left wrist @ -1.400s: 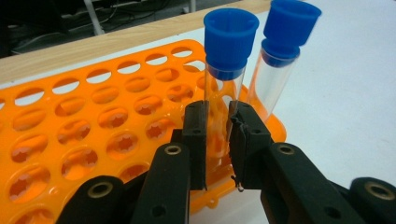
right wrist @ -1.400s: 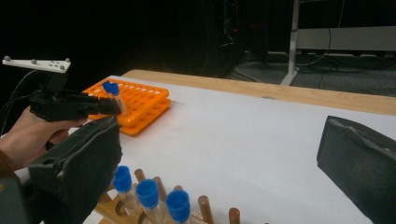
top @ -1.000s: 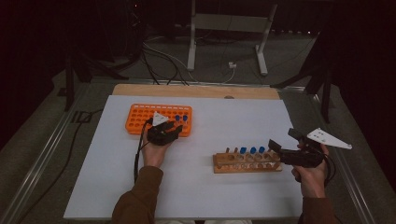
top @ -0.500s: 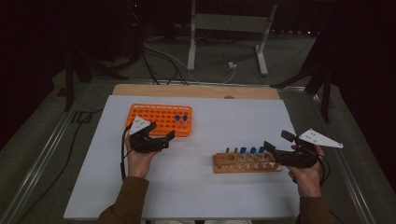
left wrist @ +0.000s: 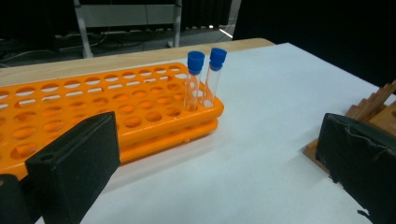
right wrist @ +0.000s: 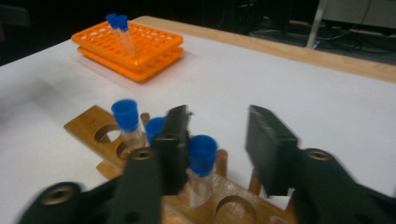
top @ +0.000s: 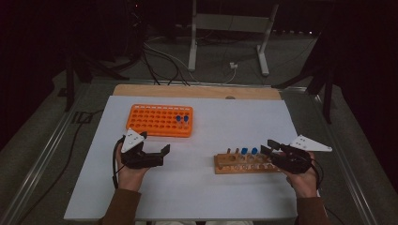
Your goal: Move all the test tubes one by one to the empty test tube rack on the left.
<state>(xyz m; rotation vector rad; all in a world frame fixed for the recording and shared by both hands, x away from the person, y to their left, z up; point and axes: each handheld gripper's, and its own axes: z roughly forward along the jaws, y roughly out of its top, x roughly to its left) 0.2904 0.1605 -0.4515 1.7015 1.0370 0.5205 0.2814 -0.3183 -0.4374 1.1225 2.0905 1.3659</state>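
Right hand-held gripper (top: 276, 149) open-jawed over wooden rack (top: 234, 164), blue-capped tubes (right wrist: 201, 154) beside; left hand-held gripper (top: 155, 152) open, empty.

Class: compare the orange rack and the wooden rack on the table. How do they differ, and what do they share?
The orange rack is bright plastic with many small holes in rows; the wooden rack is brown, narrow, with a few larger holes. The orange rack lies at the far left, near the left gripper; the wooden rack sits at the right gripper. Orange holds two tubes, wooden three. Both hold clear, blue-capped tubes upright.
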